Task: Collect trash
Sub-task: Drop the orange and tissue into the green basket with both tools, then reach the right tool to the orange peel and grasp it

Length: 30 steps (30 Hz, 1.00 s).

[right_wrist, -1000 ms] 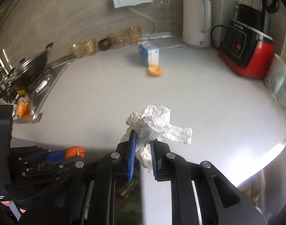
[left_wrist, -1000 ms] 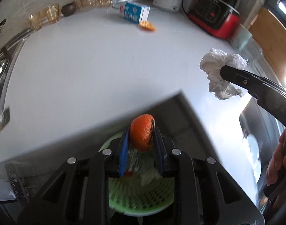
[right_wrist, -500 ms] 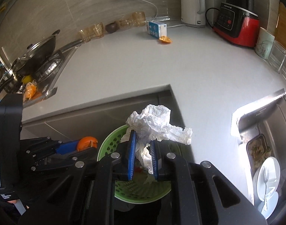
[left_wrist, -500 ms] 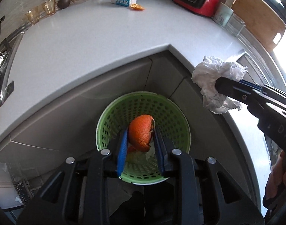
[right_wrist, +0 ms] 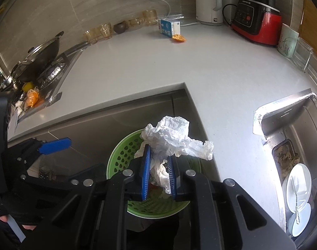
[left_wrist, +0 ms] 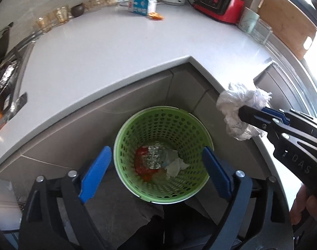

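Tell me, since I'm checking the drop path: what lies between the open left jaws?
The green bin, directly below them in the left wrist view, with foil and scraps at its bottom.

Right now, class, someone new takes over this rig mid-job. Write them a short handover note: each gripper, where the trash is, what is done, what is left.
Left gripper: jaws open and empty, hanging over the green bin.
Right gripper: jaws shut on the crumpled tissue, held above the bin's rim.
Done: the bin already holds foil, red and orange scraps and some paper.
Left: drop the tissue in the bin. On the white counter, the blue-and-white carton and the orange peel beside it likely go next. More orange scraps lie by the stove, if they count as trash.
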Tool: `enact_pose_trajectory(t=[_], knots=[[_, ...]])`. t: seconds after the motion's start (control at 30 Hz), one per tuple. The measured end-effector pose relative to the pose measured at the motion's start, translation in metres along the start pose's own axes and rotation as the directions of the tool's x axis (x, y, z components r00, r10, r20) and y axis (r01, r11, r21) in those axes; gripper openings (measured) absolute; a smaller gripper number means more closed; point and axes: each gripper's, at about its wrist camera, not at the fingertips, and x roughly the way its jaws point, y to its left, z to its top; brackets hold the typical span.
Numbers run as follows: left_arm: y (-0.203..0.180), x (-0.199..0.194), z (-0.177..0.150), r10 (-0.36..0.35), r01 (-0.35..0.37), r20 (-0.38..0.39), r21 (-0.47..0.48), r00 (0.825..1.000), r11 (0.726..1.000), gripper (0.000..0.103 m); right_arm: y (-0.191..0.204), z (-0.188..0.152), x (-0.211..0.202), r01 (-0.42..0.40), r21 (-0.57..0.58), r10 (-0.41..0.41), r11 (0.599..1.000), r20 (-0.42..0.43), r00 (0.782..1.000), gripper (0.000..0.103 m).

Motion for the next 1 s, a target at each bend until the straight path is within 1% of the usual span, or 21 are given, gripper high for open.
enact_pose_trajectory(t=[0.03, 0.13, 0.27, 0.3, 0.33, 0.4, 0.47, 0.57, 0.7, 0.83, 0.9, 1.0], knots=[[0.004, -0.002, 0.000, 0.010, -0.010, 0.006, -0.010, 1.000, 1.000, 0.090, 0.001, 0.000, 0.001, -0.005, -0.003, 0.005, 1.000, -0.004, 1.000, 0.018], [0.018, -0.010, -0.001, 0.045, -0.044, 0.022, -0.052, 0.999, 0.998, 0.092, 0.007, -0.002, 0.013, -0.021, -0.019, 0.020, 1.000, -0.037, 0.999, 0.018], [0.039, -0.014, -0.003, 0.066, -0.063, 0.025, -0.124, 0.998, 0.990, 0.092, 0.017, -0.009, 0.034, -0.045, -0.051, 0.040, 0.998, -0.099, 0.994, 0.018], [0.043, -0.015, -0.004, 0.073, -0.069, 0.025, -0.140, 0.997, 0.988, 0.092, 0.019, -0.011, 0.039, -0.045, -0.062, 0.038, 0.997, -0.111, 0.993, 0.020], [0.047, -0.015, -0.004, 0.079, -0.074, 0.025, -0.153, 0.997, 0.985, 0.092, 0.021, -0.012, 0.042, -0.048, -0.067, 0.040, 0.997, -0.119, 0.992, 0.025], [0.051, -0.017, -0.005, 0.081, -0.075, 0.028, -0.167, 0.996, 0.983, 0.092, 0.023, -0.012, 0.040, -0.046, -0.063, 0.038, 0.997, -0.111, 0.993, 0.052], [0.053, -0.020, -0.005, 0.081, -0.073, 0.035, -0.176, 0.996, 0.982, 0.092, 0.024, -0.009, 0.031, -0.036, -0.062, 0.031, 0.997, -0.079, 0.996, 0.062], [0.054, -0.022, -0.003, 0.080, -0.071, 0.044, -0.179, 0.996, 0.981, 0.092, 0.022, 0.001, 0.014, -0.013, -0.063, 0.011, 0.998, -0.032, 0.999, 0.072], [0.053, -0.028, 0.008, 0.069, -0.056, 0.066, -0.188, 0.995, 0.981, 0.094, 0.011, 0.021, -0.010, 0.012, -0.046, -0.010, 0.999, 0.032, 0.999, 0.080], [0.050, -0.030, 0.030, 0.062, -0.042, 0.095, -0.195, 0.994, 0.980, 0.095, -0.003, 0.045, -0.023, 0.046, -0.039, -0.043, 0.998, 0.079, 0.996, 0.087], [0.047, -0.029, 0.043, 0.059, -0.037, 0.105, -0.195, 0.993, 0.980, 0.095, -0.012, 0.059, -0.026, 0.072, -0.037, -0.068, 0.997, 0.098, 0.993, 0.094], [0.040, -0.024, 0.066, 0.054, -0.030, 0.116, -0.195, 0.992, 0.980, 0.095, -0.026, 0.078, -0.025, 0.088, -0.033, -0.083, 0.996, 0.117, 0.990, 0.097]])
